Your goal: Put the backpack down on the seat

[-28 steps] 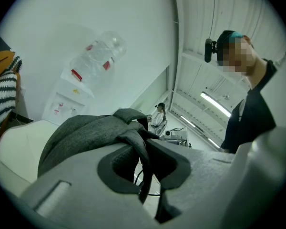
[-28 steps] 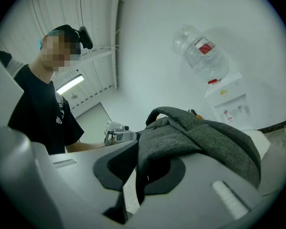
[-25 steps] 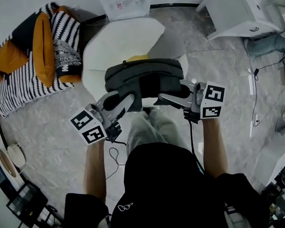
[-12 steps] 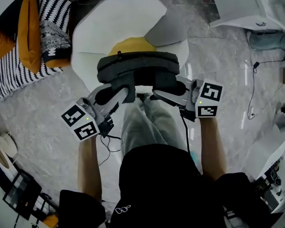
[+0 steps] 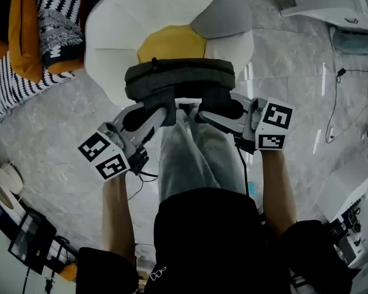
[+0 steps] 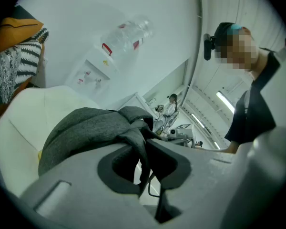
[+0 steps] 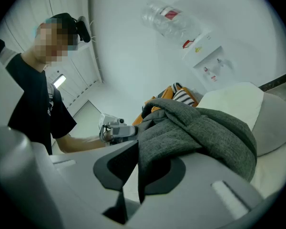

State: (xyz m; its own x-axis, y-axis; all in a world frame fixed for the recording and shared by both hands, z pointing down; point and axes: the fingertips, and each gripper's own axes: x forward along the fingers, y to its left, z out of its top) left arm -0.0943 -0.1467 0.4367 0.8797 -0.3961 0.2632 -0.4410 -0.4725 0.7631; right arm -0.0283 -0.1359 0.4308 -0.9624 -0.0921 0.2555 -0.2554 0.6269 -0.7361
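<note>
A dark grey backpack [image 5: 180,78] hangs between my two grippers, in the air just in front of the white egg-shaped seat [image 5: 110,35] with its yellow cushion [image 5: 172,41]. My left gripper [image 5: 158,116] is shut on the backpack's left strap [image 6: 138,142], which runs down between its jaws. My right gripper [image 5: 203,113] is shut on the right strap [image 7: 150,161] in the same way. In both gripper views the grey fabric bunches over the jaws, with the seat [image 6: 24,113] behind it.
A striped black-and-white and orange blanket pile [image 5: 24,48] lies to the left of the seat. A grey cushion [image 5: 224,17] rests at the seat's right. White furniture [image 5: 331,5] and cables [image 5: 337,97] are at the right. My legs [image 5: 196,158] stand right below the backpack.
I have stepped closer to the seat with the backpack held in both grippers; the seat and its yellow cushion now lie nearer, right behind the bag.
</note>
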